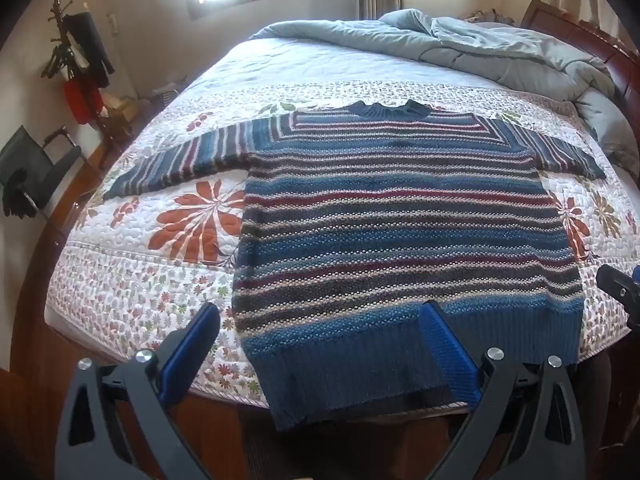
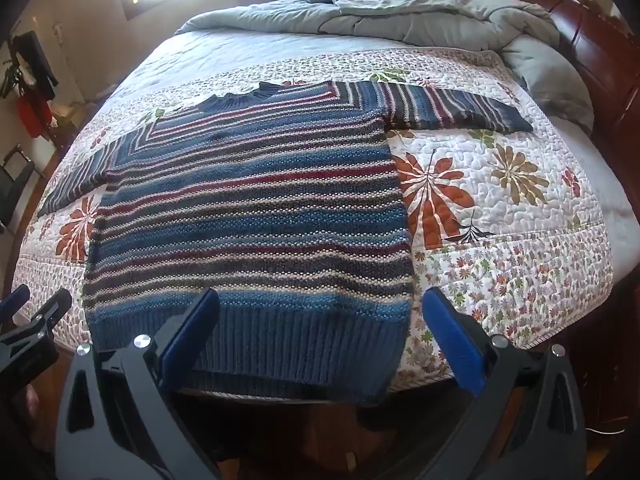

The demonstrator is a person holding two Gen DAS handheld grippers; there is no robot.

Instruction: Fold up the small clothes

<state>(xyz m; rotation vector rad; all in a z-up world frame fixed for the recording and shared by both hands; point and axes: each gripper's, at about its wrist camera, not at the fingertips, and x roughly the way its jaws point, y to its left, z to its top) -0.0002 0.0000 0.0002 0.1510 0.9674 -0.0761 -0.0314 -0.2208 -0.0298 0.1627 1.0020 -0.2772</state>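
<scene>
A striped knit sweater (image 1: 400, 224) in blue, grey, red and cream lies flat and face up on the bed, both sleeves spread out, its ribbed hem hanging a little over the near bed edge. It also shows in the right wrist view (image 2: 252, 208). My left gripper (image 1: 320, 320) is open and empty, hovering over the hem's left corner. My right gripper (image 2: 320, 308) is open and empty over the hem's right corner. The right gripper's tip shows at the left view's right edge (image 1: 620, 288); the left gripper shows at the right view's left edge (image 2: 32, 320).
The bed has a floral quilt (image 1: 132, 264) with a crumpled grey-blue duvet (image 1: 500, 44) at the far end and a dark wooden headboard (image 2: 600, 48) at the right. A coat rack (image 1: 76, 60) and a black chair (image 1: 36, 172) stand left of the bed.
</scene>
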